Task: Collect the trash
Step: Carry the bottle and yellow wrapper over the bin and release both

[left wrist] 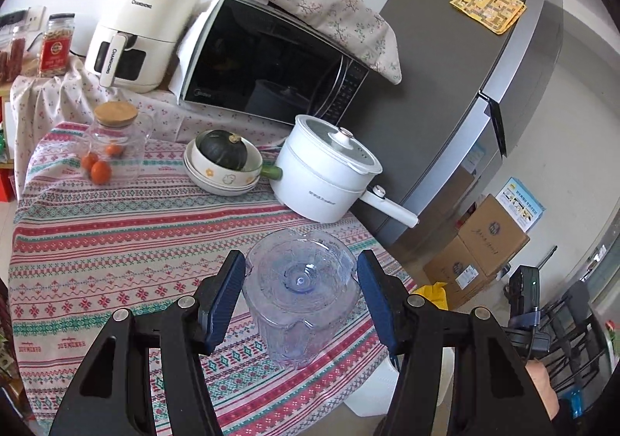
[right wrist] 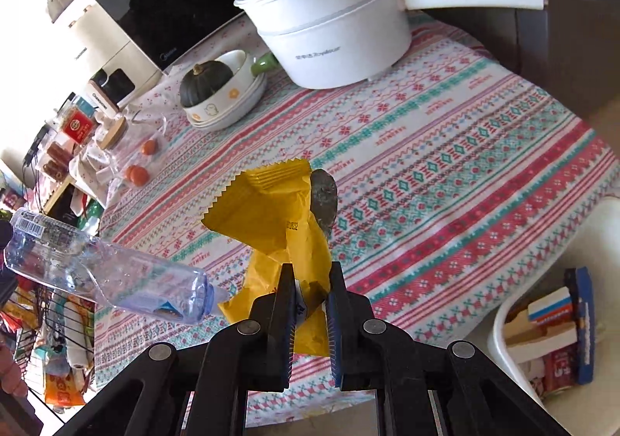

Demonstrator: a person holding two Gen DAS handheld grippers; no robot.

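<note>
A: Right gripper [right wrist: 310, 304] pinches the yellow wrapper [right wrist: 275, 211]; left gripper [left wrist: 300, 296] clamps the empty bottle [left wrist: 302, 292], both above the table [left wrist: 116, 242].

B: We keep both grips firm, then swing to the white bin [right wrist: 503, 323] at the table's edge.

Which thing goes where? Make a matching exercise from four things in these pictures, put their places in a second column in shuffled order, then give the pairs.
Things:
1. clear plastic bottle
2. yellow wrapper
3. dark green squash
4. white pot

Places:
A. in the top bowl of a stack
B. clamped in the right gripper
C. standing on the striped tablecloth
D. gripped by the left gripper

Pairs: 1-D, 2-B, 3-A, 4-C
</note>
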